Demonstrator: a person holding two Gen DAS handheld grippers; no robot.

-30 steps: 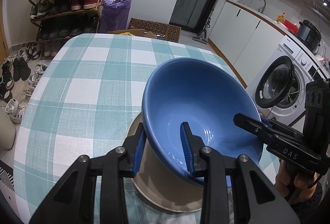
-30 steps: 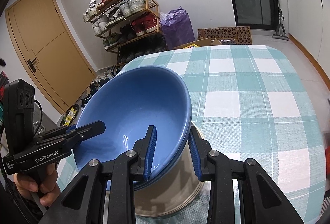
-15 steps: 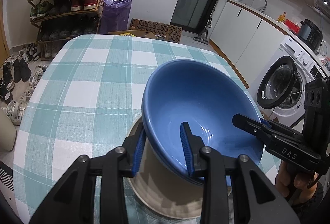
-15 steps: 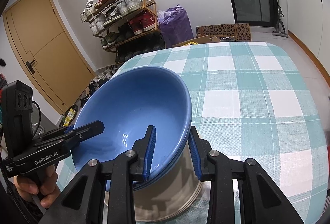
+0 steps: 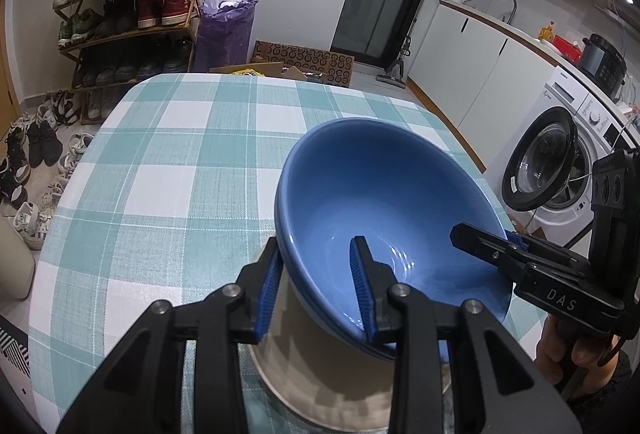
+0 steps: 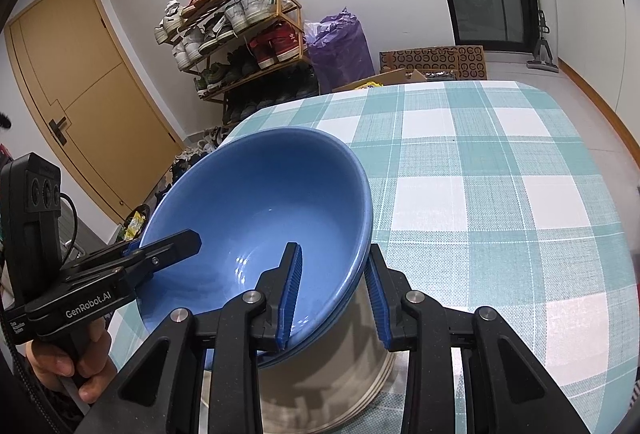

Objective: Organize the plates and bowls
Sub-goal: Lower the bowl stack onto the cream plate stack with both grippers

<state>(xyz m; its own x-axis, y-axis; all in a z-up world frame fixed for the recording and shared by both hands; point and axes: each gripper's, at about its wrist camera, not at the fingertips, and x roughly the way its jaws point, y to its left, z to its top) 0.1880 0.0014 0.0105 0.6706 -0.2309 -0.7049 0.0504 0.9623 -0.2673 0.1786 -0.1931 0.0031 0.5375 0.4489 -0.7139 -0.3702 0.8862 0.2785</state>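
- my left gripper (image 5: pixel 316 286) is clamped on the near rim of the blue bowls (image 5: pixel 384 218) (two nested, it looks).
- my right gripper (image 6: pixel 332 294) pinches the opposite rim.
- the bowls hang tilted above the pale plates (image 6: pixel 352 394) on the checked table (image 6: pixel 500 174).

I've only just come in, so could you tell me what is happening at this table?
A person holds a gripper in each hand, and both grip the blue bowls, one nested in the other, by opposite rims. The left gripper and the right gripper each have one jaw inside and one outside. The bowls hang tilted over the beige plates on the checked table.
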